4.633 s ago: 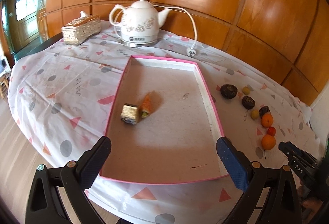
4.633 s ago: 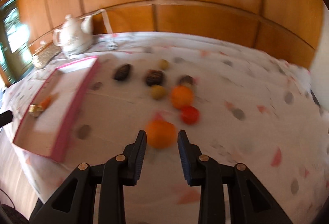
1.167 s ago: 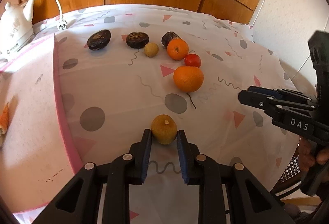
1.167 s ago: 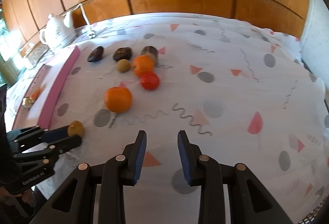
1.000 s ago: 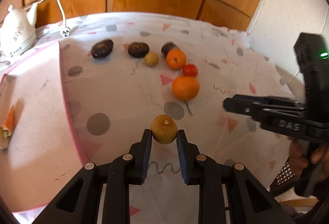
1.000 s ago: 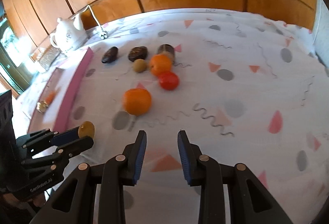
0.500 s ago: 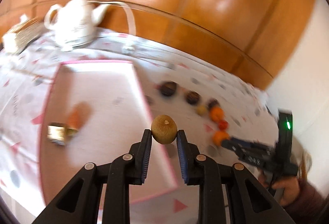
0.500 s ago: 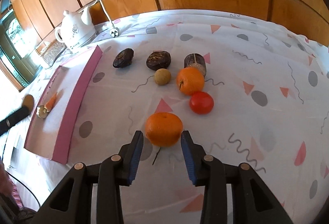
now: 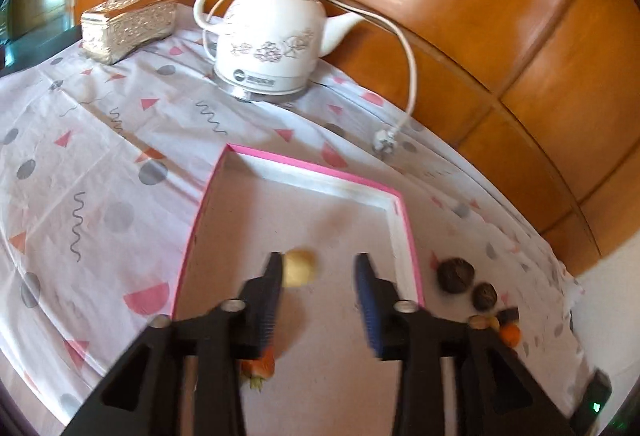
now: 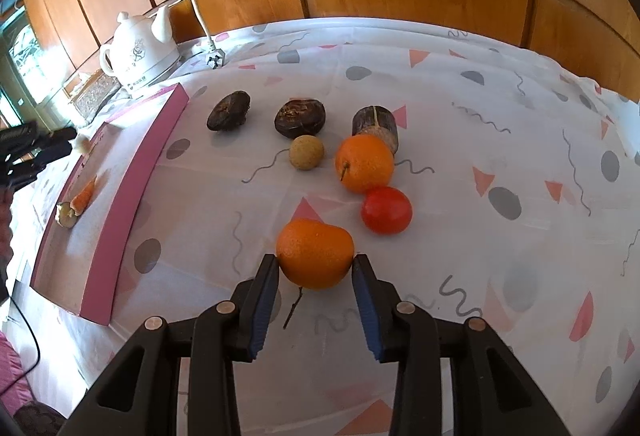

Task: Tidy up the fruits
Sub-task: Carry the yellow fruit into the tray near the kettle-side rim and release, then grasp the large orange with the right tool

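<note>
My left gripper (image 9: 318,276) is open above the pink-rimmed tray (image 9: 316,166). A small yellow-brown fruit (image 9: 299,268) is blurred just off its left finger, over the tray floor. A carrot piece (image 9: 260,366) lies in the tray below the fingers. My right gripper (image 10: 314,272) is open with its fingers on either side of a large orange (image 10: 315,253) on the tablecloth. Beyond it lie a red tomato (image 10: 386,210), a second orange (image 10: 364,163), a small tan fruit (image 10: 306,152) and three dark brown fruits (image 10: 299,117).
A white electric kettle (image 9: 268,44) with cord and plug (image 9: 384,138) stands behind the tray. A silver tissue box (image 9: 128,22) is at the far left. Wood panelling backs the table. The left gripper (image 10: 36,152) shows at the right wrist view's left edge.
My left gripper has opened and let go of the small yellow-brown fruit over the tray. My right gripper has moved forward and opened wider around the large orange.
</note>
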A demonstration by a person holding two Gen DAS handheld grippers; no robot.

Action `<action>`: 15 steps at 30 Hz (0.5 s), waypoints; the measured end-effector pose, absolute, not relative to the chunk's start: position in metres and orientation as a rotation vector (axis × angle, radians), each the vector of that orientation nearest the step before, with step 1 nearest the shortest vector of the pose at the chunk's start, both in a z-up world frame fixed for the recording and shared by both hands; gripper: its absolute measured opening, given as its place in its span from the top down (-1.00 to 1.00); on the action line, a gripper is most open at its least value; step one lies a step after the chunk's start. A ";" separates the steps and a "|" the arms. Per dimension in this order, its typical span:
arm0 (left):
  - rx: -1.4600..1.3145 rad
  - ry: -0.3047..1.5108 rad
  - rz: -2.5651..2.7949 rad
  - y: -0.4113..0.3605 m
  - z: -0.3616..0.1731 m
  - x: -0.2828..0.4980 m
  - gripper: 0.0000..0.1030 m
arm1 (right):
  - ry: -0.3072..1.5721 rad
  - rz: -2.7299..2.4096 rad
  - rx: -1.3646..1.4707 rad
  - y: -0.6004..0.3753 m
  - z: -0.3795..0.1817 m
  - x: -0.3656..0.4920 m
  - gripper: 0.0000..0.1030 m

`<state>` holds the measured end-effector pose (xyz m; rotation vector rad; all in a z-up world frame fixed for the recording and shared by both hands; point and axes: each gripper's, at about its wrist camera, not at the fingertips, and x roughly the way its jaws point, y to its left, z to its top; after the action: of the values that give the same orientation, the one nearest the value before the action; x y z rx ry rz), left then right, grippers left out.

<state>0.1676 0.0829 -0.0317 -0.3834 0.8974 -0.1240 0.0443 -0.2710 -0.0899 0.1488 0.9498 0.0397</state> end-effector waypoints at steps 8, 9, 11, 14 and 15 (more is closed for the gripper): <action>-0.322 0.945 -0.062 0.072 -0.046 0.121 0.11 | 0.950 0.043 0.160 -0.272 -0.090 0.047 0.26; -0.307 0.953 -0.062 0.069 -0.049 0.113 0.10 | 0.951 0.043 0.159 -0.272 -0.090 0.047 0.26; -0.284 0.969 -0.070 0.063 -0.053 0.099 0.10 | 0.953 0.043 0.160 -0.272 -0.090 0.047 0.26; -0.231 0.978 -0.085 0.055 -0.057 0.080 0.09 | 0.953 0.045 0.169 -0.273 -0.090 0.049 0.26; -0.217 0.970 -0.091 0.053 -0.055 0.072 0.07 | 0.954 0.046 0.166 -0.273 -0.091 0.049 0.26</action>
<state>0.0721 0.0530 -0.0553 -0.2165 0.9701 -0.0909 0.0489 -0.2728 -0.0907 0.1658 0.9540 0.0456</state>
